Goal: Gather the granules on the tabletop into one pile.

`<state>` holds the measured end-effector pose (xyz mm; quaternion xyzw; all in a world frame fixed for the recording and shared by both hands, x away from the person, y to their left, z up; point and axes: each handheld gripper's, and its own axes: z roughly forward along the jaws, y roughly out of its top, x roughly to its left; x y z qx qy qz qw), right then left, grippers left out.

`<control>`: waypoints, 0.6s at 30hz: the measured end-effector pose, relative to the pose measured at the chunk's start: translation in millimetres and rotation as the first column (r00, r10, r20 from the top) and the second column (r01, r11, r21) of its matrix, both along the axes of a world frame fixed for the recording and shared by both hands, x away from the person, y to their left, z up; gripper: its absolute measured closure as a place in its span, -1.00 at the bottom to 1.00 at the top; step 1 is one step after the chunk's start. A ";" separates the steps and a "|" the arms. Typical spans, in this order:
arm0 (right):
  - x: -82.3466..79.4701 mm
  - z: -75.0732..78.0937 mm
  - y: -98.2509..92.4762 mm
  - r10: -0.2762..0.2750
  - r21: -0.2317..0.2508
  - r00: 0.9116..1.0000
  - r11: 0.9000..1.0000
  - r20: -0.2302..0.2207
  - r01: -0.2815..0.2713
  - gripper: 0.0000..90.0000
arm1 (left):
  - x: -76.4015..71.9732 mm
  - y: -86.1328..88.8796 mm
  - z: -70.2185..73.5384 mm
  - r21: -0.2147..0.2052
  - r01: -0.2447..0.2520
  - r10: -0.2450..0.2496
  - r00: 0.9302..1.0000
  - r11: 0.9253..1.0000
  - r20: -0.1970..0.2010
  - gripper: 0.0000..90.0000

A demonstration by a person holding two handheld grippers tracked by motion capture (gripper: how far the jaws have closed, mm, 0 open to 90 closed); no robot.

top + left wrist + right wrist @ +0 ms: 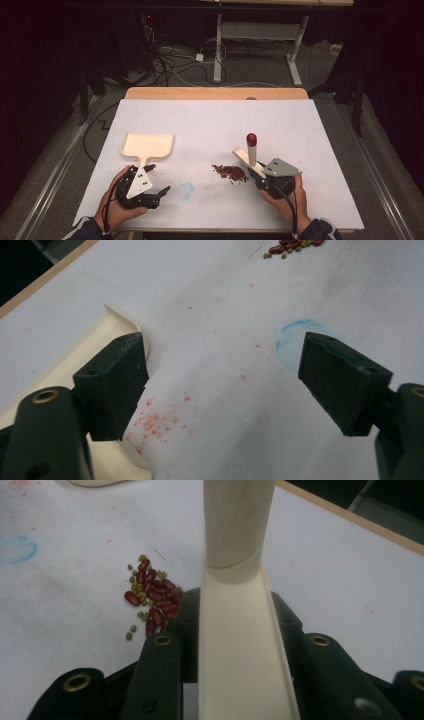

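A cream dustpan [148,144] lies flat at the left of the white board, its handle toward me. My left gripper [159,178] stands open at the handle's end; in the left gripper view its jaws [222,385] are wide apart, one over the dustpan's handle [75,355], nothing between them. A small heap of red and green beans [230,172] lies mid-table. My right gripper [258,173] is shut on a cream hand tool with a red tip [251,149], held upright just right of the beans [152,600]; the tool's shaft [237,525] rises between the jaws.
A blue ring mark [186,190] and pink specks [155,422] stain the white board [215,120]. The board's wooden far edge [215,93] borders a drop to the floor, where cables [170,60] and a desk frame [260,45] stand.
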<state>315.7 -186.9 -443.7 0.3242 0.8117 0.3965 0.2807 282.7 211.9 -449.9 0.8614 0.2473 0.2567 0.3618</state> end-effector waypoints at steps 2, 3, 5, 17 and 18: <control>0.6 -0.7 4.2 -0.009 0.016 1.000 1.000 0.007 0.009 0.51 | 0.2 -0.1 0.3 0.002 0.001 -0.001 1.000 1.000 -0.001 -0.57; 0.6 -1.2 6.7 -0.012 0.021 1.000 1.000 0.011 0.012 0.51 | 0.3 -0.3 0.3 0.003 0.002 -0.002 1.000 1.000 -0.001 -0.57; 0.4 -2.7 11.1 -0.016 0.016 0.999 1.000 0.031 0.016 0.51 | 0.4 -0.5 0.3 0.004 0.003 -0.003 1.000 1.000 0.000 -0.57; 3.9 12.9 8.9 -0.045 0.106 0.996 0.994 0.076 0.037 0.51 | 0.2 0.4 0.9 -0.005 -0.001 0.001 1.000 1.000 0.001 -0.57; 3.2 14.7 9.7 -0.043 0.121 0.996 0.992 0.073 0.034 0.51 | 0.4 0.3 0.9 -0.004 -0.002 0.002 1.000 1.000 0.001 -0.57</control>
